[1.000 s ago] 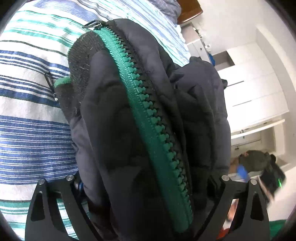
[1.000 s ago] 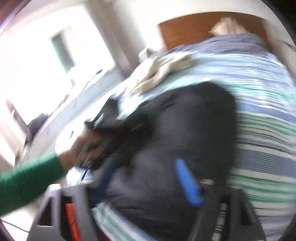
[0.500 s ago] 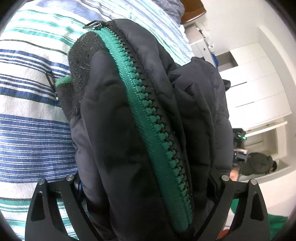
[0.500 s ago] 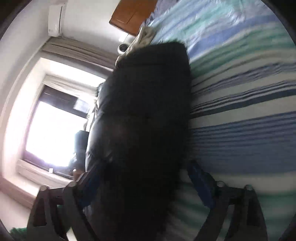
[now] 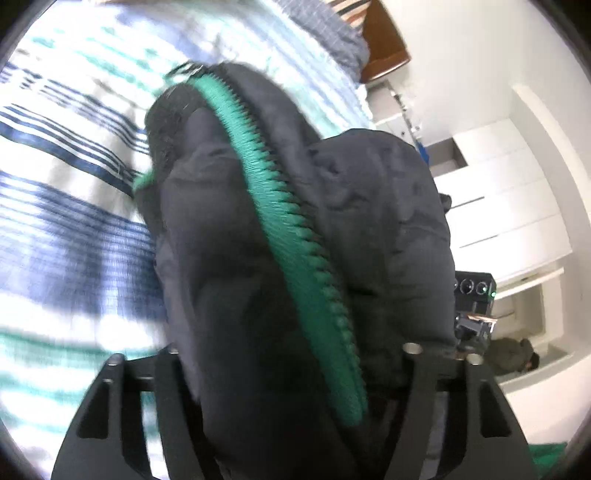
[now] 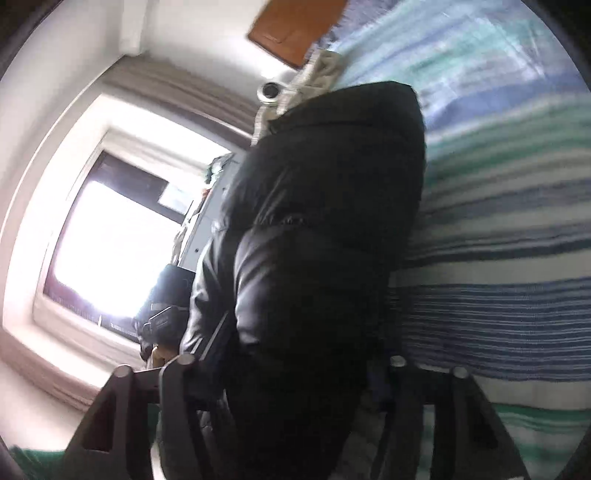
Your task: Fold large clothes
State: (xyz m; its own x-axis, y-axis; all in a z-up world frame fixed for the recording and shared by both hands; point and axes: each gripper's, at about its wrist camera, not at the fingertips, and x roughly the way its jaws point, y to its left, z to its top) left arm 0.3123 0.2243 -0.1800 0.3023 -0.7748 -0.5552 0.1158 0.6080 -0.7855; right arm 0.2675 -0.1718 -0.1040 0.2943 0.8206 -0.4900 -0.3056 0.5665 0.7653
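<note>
Left wrist view shows the left hand-held gripper (image 5: 291,417) with its jaws closing and a thick fold of the black padded jacket (image 5: 236,295) filling the gap between them; the padding bulges against both fingers, so the fold is gripped. A green zipper (image 5: 295,236) runs along the crest of the fold, from near the jaws up toward the far end of the garment. The jacket lies bunched on the bed, over a blue, teal and white striped bedspread (image 5: 66,229), which is blurred in this view. A wooden headboard (image 5: 384,48) and white cabinets (image 5: 509,192) stand beyond the bed. Right wrist view shows the right hand-held gripper (image 6: 288,417), jaws likewise closing, with another dark bulk of the same jacket (image 6: 321,221) between the fingers and pressed by them. The jacket extends away from the jaws along the striped bedspread (image 6: 509,258). A pale knitted garment (image 6: 317,74) lies past the jacket's far end, near the headboard (image 6: 295,26). A bright window (image 6: 110,243) fills the left of this view.
</note>
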